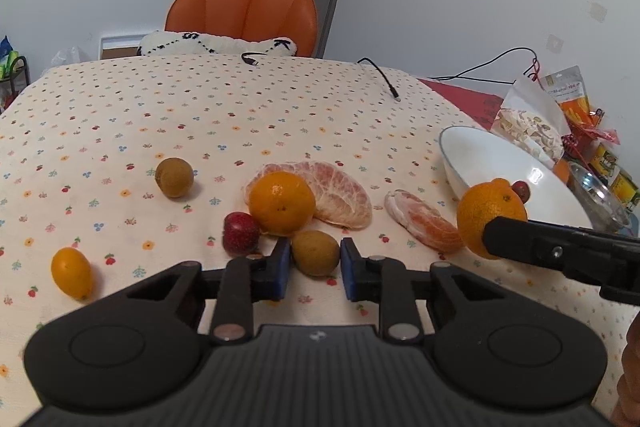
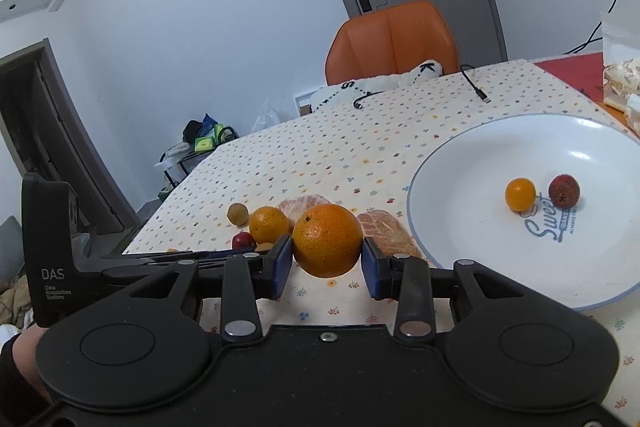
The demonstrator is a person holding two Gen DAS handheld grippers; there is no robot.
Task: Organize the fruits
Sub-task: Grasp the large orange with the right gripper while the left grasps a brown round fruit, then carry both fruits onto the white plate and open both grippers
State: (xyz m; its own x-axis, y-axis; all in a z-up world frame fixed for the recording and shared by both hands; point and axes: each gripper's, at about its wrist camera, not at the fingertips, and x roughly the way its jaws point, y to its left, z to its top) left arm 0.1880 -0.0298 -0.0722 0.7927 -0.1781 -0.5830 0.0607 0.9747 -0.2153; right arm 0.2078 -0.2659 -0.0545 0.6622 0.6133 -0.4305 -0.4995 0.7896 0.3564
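Note:
My left gripper (image 1: 315,247) sits low over the flowered tablecloth, its blue pads (image 1: 282,267) touching both sides of a brown kiwi-like fruit (image 1: 316,259). My right gripper (image 2: 326,247) is shut on a large orange (image 2: 326,235), held just left of the white plate (image 2: 440,167). The plate holds a small kumquat (image 2: 520,194) and a red fruit (image 2: 564,191). Loose on the cloth lie another orange (image 1: 282,202), a red fruit (image 1: 240,233), a second brown fruit (image 1: 174,177), a kumquat (image 1: 71,273) and peeled pomelo pieces (image 1: 340,191).
Snack bags (image 1: 568,95) and a glass bowl (image 1: 600,199) crowd the right edge behind the plate. Two black cables (image 1: 380,75) lie at the far side of the table. An orange chair (image 1: 244,11) with a white cushion stands behind it.

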